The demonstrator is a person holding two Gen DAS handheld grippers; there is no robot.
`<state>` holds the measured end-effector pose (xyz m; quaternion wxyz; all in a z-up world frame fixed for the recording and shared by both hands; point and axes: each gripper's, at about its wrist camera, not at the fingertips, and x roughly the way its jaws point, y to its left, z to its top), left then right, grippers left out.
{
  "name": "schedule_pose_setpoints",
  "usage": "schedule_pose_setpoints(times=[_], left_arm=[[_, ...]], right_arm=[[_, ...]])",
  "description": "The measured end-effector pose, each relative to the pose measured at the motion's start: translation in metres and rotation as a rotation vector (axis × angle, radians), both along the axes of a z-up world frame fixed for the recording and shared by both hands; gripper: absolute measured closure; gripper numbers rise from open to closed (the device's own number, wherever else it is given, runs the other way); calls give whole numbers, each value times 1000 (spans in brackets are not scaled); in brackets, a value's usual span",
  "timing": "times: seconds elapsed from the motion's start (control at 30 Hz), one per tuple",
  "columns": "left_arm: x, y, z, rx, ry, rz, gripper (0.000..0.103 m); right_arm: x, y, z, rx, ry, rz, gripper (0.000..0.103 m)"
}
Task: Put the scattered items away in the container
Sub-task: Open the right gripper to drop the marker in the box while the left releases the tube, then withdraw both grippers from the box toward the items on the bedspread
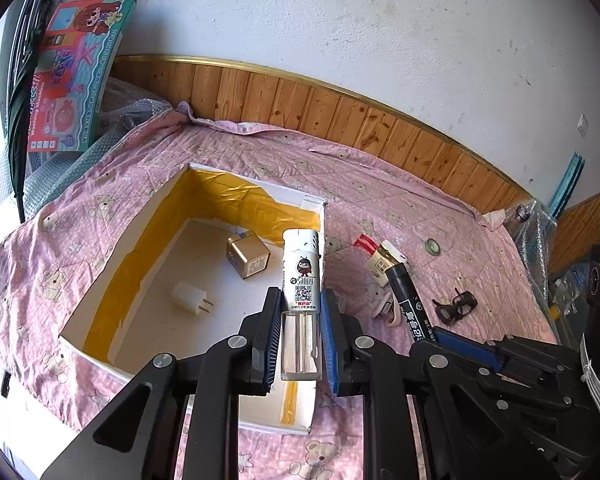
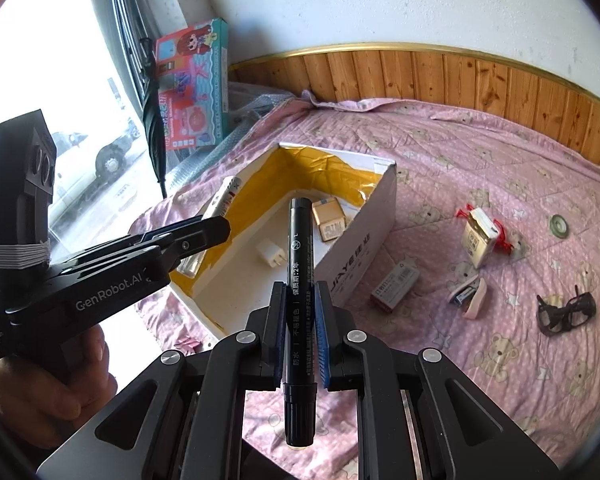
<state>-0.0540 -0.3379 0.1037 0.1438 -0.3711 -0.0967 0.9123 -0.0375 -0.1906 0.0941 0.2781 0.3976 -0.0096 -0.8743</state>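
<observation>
My left gripper point(image 1: 301, 296) is shut on a white lighter point(image 1: 302, 272), held upright above the near right corner of the white box point(image 1: 132, 268) lined with yellow tape. A gold cube point(image 1: 249, 257) and a white plug point(image 1: 190, 298) lie inside the box. My right gripper point(image 2: 299, 286) is shut on a black marker point(image 2: 298, 272) that points toward the box point(image 2: 364, 232) from its near side. On the pink sheet to the right lie a small pack with red ribbon point(image 2: 478, 236), a pink stapler point(image 2: 470, 294), a staples box point(image 2: 394, 286), black glasses point(image 2: 564, 312) and a tape ring point(image 2: 559, 225).
A person's hand point(image 2: 40, 392) grips the left tool's handle at the left. A toy carton point(image 2: 194, 88) and a folded umbrella point(image 2: 154, 120) lean by the window. Wooden panelling point(image 2: 460, 76) runs behind the bed. Bubble wrap point(image 1: 534, 236) sits at the far right edge.
</observation>
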Motion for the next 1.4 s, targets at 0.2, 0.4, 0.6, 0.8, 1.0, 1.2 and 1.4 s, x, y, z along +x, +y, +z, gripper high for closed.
schedule_pose_setpoints(times=[0.2, 0.4, 0.6, 0.8, 1.0, 1.2, 1.4], left_arm=[[-10, -14, -7, -8, -18, 35, 83], [-20, -28, -16, -11, -41, 72, 83], [-31, -45, -31, 9, -88, 110, 83], [-43, -50, -45, 23, -135, 127, 83], [-56, -50, -57, 34, -182, 131, 83], [-64, -52, -73, 49, -238, 141, 51], [-61, -55, -78, 34, -251, 147, 51]], right_arm=[[-9, -19, -3, -8, -3, 29, 89], [-23, -38, -6, -14, -13, 53, 89], [-40, -56, -18, -22, -46, 65, 89], [-61, -66, -32, -30, -87, 55, 89], [-87, -69, -45, -61, -128, 21, 87], [-96, -56, -63, -101, -162, -32, 75], [-81, -42, -73, -132, -182, -33, 76]])
